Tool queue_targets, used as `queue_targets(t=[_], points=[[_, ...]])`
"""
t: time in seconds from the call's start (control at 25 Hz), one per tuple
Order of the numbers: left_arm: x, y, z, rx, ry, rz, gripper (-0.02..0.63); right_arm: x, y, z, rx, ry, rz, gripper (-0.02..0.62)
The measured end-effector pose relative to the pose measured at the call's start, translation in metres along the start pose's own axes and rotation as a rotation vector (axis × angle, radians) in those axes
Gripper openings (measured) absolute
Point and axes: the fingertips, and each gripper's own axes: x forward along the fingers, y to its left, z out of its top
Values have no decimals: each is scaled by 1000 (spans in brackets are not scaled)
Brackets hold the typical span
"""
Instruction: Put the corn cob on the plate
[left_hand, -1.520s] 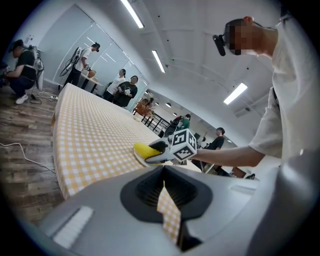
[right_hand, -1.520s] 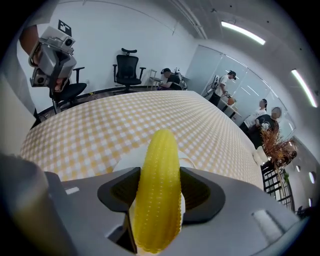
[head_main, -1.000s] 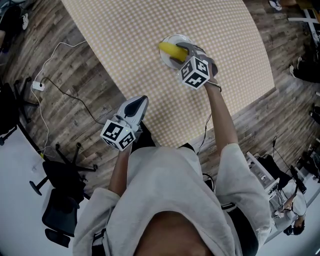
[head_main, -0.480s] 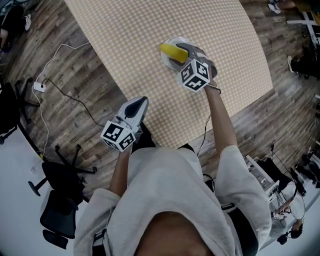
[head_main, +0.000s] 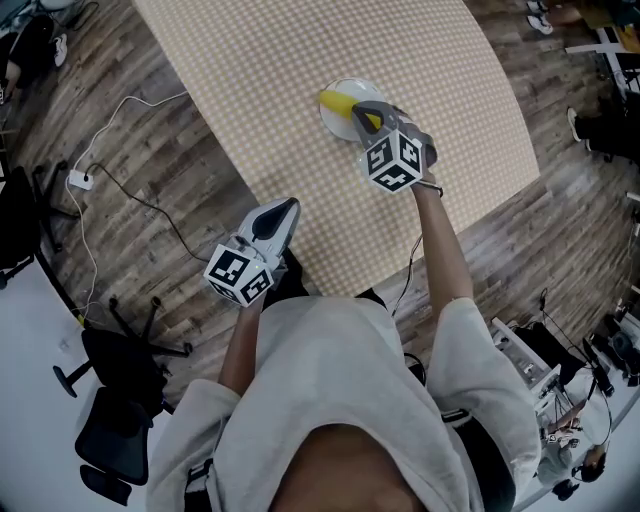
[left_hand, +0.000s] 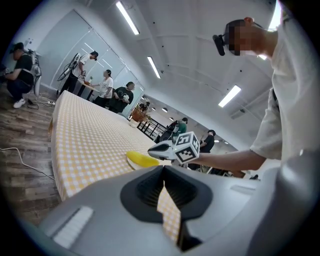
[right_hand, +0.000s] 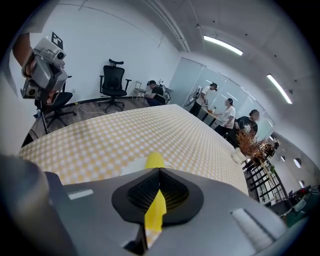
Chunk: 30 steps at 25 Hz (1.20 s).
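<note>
Table (head_main: 300, 80), checked cloth: lies under and ahead of both grippers.
Office chair (head_main: 120, 380): on the wood floor, behind and to the left of the left gripper.
Left gripper (head_main: 288, 207): held over the table's near edge. The jaws are drawn to a narrow slit with nothing in it, and only the cloth shows through.
Right gripper (head_main: 358, 108): reaches out over the plate's near rim. The jaws are likewise narrow, tips together, and yellow shows through the slit.
Plate (head_main: 330, 118), white: sits directly under the right gripper's tips, well ahead and to the right of the left gripper.
Cob (head_main: 338, 101), yellow: lies on the plate. Its near end is beneath the right gripper's jaws and the rest runs out past the tips.
</note>
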Motion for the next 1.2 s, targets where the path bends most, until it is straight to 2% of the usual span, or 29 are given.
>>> queue_targets(t=[0.16, 0.28, 0.4, 0.56, 0.64, 1.0, 1.2], points=[[-11, -2, -2, 9, -11, 13, 8, -5, 7, 3, -17, 1, -7, 0], [-18, -5, -1, 17, -22, 12, 8, -12, 4, 11, 58, -30, -30, 0], [-23, -8, 4, 30, -36, 1, 8, -26, -6, 23, 251, -111, -56, 0], [-28, -12, 23, 64, -64, -29, 8, -57, -21, 37, 622, -268, -51, 0], [-32, -14, 33, 83, -77, -49, 8, -73, -24, 42, 701, -309, -79, 0], [-37, -51, 72, 194, -102, -209, 8, -157, -3, 66, 742, -393, -240, -2], [-45, -74, 82, 245, -110, -254, 8, -198, 22, 74, 733, -418, -314, -2]])
